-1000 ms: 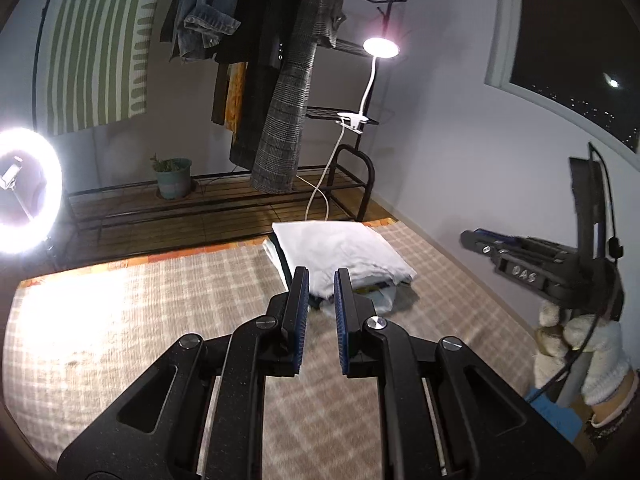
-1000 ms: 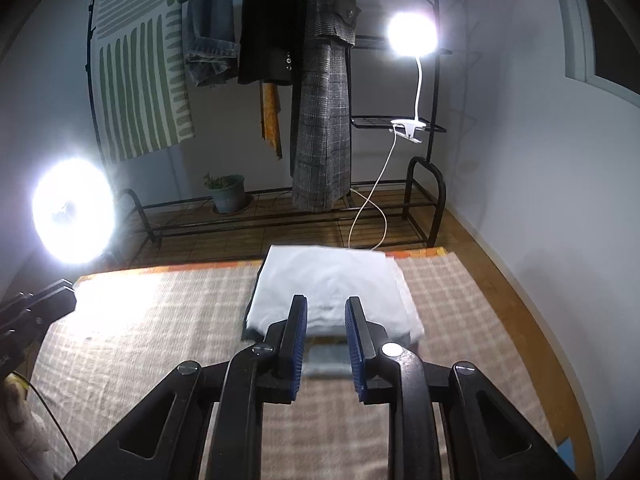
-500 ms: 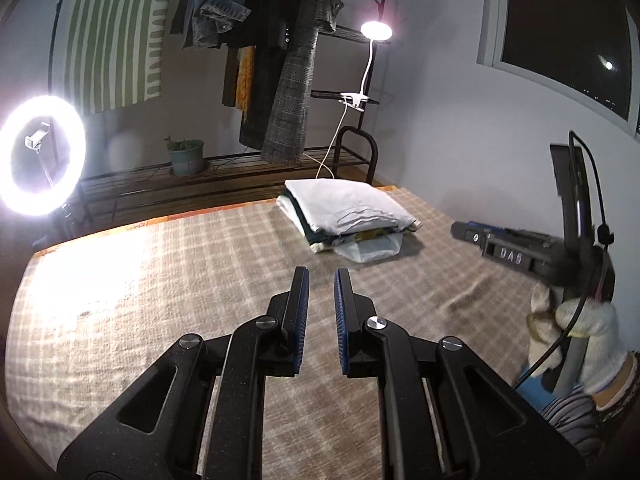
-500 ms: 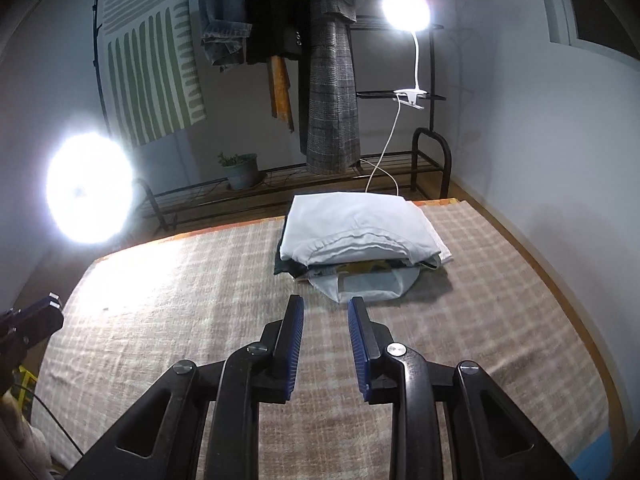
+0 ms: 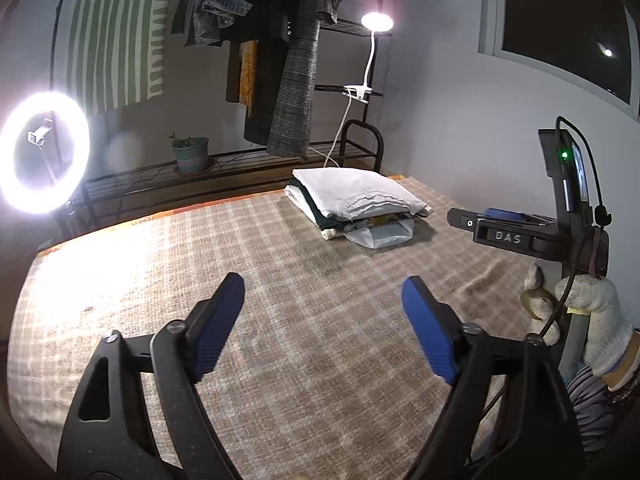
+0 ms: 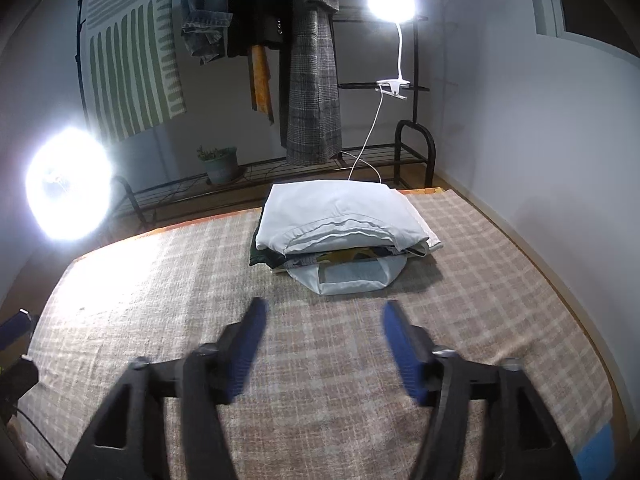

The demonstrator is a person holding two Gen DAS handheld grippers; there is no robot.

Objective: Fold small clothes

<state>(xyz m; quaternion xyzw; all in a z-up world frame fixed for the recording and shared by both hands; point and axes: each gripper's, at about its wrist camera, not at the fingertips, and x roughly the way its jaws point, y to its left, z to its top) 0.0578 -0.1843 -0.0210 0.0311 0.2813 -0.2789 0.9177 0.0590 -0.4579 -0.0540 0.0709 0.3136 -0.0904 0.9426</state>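
A stack of folded small clothes (image 5: pixel 358 200) lies at the far right of the checked blanket (image 5: pixel 280 312), a pale grey-white garment on top; it also shows in the right wrist view (image 6: pixel 340 224). My left gripper (image 5: pixel 324 304) is open wide and empty, hovering over the blanket well short of the stack. My right gripper (image 6: pixel 322 322) is open wide and empty, just in front of the stack. The right gripper (image 5: pixel 504 228) also appears at the right of the left wrist view, held by a gloved hand (image 5: pixel 592 312).
A ring light (image 5: pixel 42 162) glows at the left. A clothes rack (image 5: pixel 288 60) with hanging garments, a clip lamp (image 5: pixel 376 24) and a potted plant (image 5: pixel 192 154) stand behind the blanket. A wall (image 6: pixel 540 140) runs along the right.
Both grippers have pulled back from the stack and opened wide from a narrow gap. The stack now sits farther away in both views.
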